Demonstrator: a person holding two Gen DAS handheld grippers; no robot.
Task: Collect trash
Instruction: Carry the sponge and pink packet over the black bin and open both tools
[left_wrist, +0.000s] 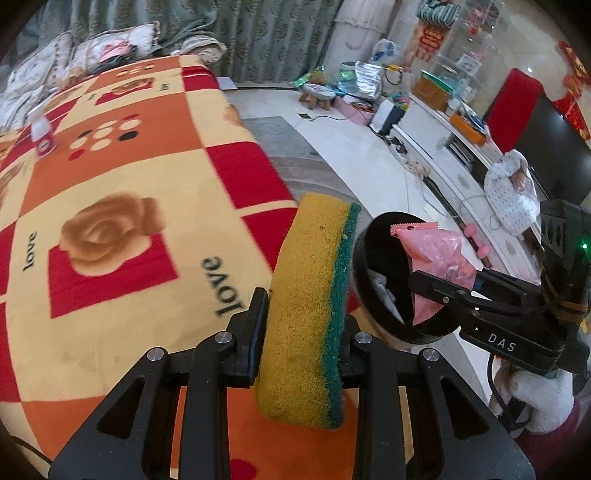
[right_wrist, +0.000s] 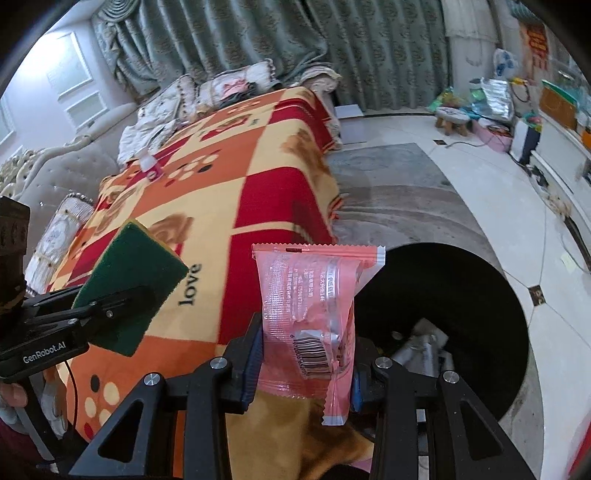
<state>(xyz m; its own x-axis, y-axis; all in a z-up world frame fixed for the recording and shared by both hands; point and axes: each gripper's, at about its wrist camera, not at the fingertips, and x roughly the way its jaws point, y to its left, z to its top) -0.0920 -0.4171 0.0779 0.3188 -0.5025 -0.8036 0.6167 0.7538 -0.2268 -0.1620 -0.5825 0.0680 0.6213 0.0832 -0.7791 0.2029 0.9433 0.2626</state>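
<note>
Left gripper (left_wrist: 301, 332) is clenched on a yellow sponge (left_wrist: 308, 306) with a green scouring face, held on edge at lower centre of the left wrist view; pads press both broad faces. In the right wrist view the same sponge (right_wrist: 135, 288) shows its green side at left centre, with the left gripper (right_wrist: 122, 295) gripping it. Right gripper (right_wrist: 306, 354) is clenched on a pink snack wrapper (right_wrist: 310, 317), barcode facing the camera, lower centre of the frame; the wrapper stands upright between the pads, its bottom corner hanging below them. From the left wrist view the wrapper (left_wrist: 436, 262) and right gripper (left_wrist: 439, 291) sit at right centre, directly over the mouth of the black trash bin (left_wrist: 369, 258). In the right wrist view, the bin (right_wrist: 461, 280) is at lower right on the floor, just beside the blanket-covered table edge, with crumpled silvery trash (right_wrist: 424, 347) already inside. The blanket (left_wrist: 129, 184) is orange, red and cream check with "love" print, filling the left of both frames. A small white bottle with pink label (left_wrist: 40, 129) stands on it at upper left, well apart from both grippers. A gloved hand (left_wrist: 539, 398) holds the right gripper's handle at the lower right edge.
</note>
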